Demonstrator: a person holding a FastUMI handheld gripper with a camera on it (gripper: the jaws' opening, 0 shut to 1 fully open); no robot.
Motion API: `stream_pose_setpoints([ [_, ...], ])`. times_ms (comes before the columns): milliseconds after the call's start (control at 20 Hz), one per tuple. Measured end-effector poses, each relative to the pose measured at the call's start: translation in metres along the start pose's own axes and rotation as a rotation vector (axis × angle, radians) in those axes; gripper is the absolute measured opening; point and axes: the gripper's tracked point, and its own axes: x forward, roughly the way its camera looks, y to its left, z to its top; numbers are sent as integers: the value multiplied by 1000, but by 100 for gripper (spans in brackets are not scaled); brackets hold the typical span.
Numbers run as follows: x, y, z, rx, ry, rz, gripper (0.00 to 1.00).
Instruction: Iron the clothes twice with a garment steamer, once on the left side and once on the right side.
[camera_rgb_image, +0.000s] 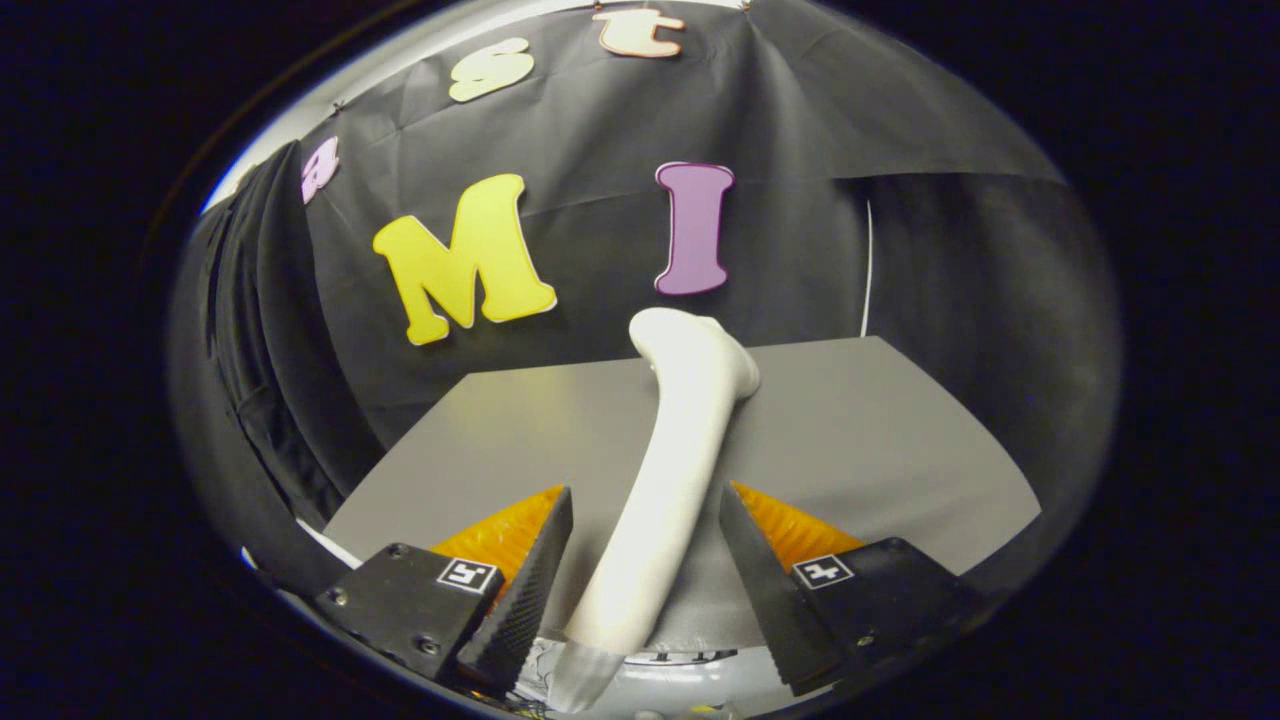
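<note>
A white garment steamer (680, 450) lies on the grey table (880, 440), its handle running away from me and its flared head at the far end. My gripper (645, 495) is open and straddles the handle. The right finger is close against the handle, while a gap shows between the handle and the left finger. A dark garment (250, 340) hangs to the left of the table, beyond the left finger.
The black cloth wall (800, 230) stands behind the table's far edge. A thin white cord (866, 270) hangs down the wall at the table's back right corner. Bare grey tabletop lies on either side of the steamer.
</note>
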Motion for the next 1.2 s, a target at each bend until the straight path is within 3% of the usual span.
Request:
stream_pose_setpoints([
  [150,5,-1,-5,48,41,4,83],
  [300,4,-6,-1,117,38,-13,61],
  [650,1,3,3,189,21,37,39],
  [1200,-70,32,13,136,-78,1,36],
])
